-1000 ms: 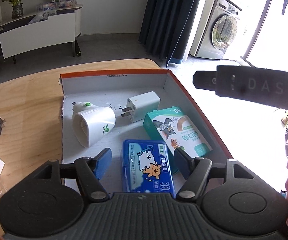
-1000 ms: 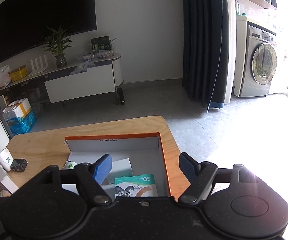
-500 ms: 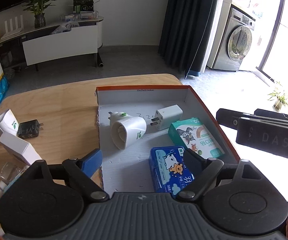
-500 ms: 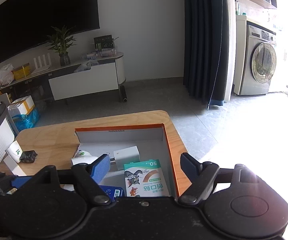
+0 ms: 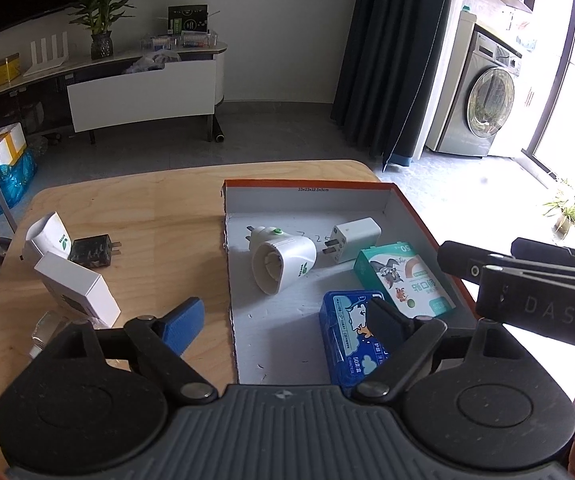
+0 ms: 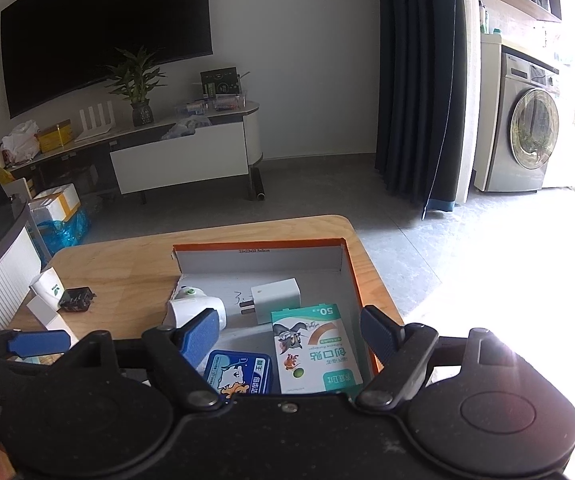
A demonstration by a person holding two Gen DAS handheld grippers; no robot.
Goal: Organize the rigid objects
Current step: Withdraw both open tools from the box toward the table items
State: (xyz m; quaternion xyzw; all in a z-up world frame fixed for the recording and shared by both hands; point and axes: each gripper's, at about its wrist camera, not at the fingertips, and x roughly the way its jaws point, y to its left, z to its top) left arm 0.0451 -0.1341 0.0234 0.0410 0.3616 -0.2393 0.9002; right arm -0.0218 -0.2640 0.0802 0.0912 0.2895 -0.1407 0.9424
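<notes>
The shallow cardboard box with orange outer walls and a white inside (image 5: pixel 307 196) sits on the right part of the light wooden table (image 5: pixel 147 208) and holds four things. A white cone-shaped plug-in device with a green button (image 5: pixel 283 254) lies on its side near the box's left wall. Just beside it, toward the far right corner, lies a white cube-shaped charger with metal prongs (image 5: pixel 353 238). In front of the charger, along the right wall, a flat teal-and-white carton of cartoon plasters (image 5: pixel 405 280) lies face up, and a blue rectangular tin with cartoon animals (image 5: pixel 353 334) lies near the box's front edge, close beside the carton.

Outside the box, on the table's left side, are a small black charger (image 5: pixel 93 250), a white rounded device with a green leaf mark (image 5: pixel 47 236) touching it, a white rectangular box (image 5: pixel 77 286) and a clear plastic item (image 5: pixel 47 330) that is too blurred to identify.

The left gripper (image 5: pixel 283 320) hovers over the box's front left corner with its blue-padded fingers spread wide and nothing between them. The right gripper (image 6: pixel 291 334) hangs above the front of the box, likewise wide apart and empty.
</notes>
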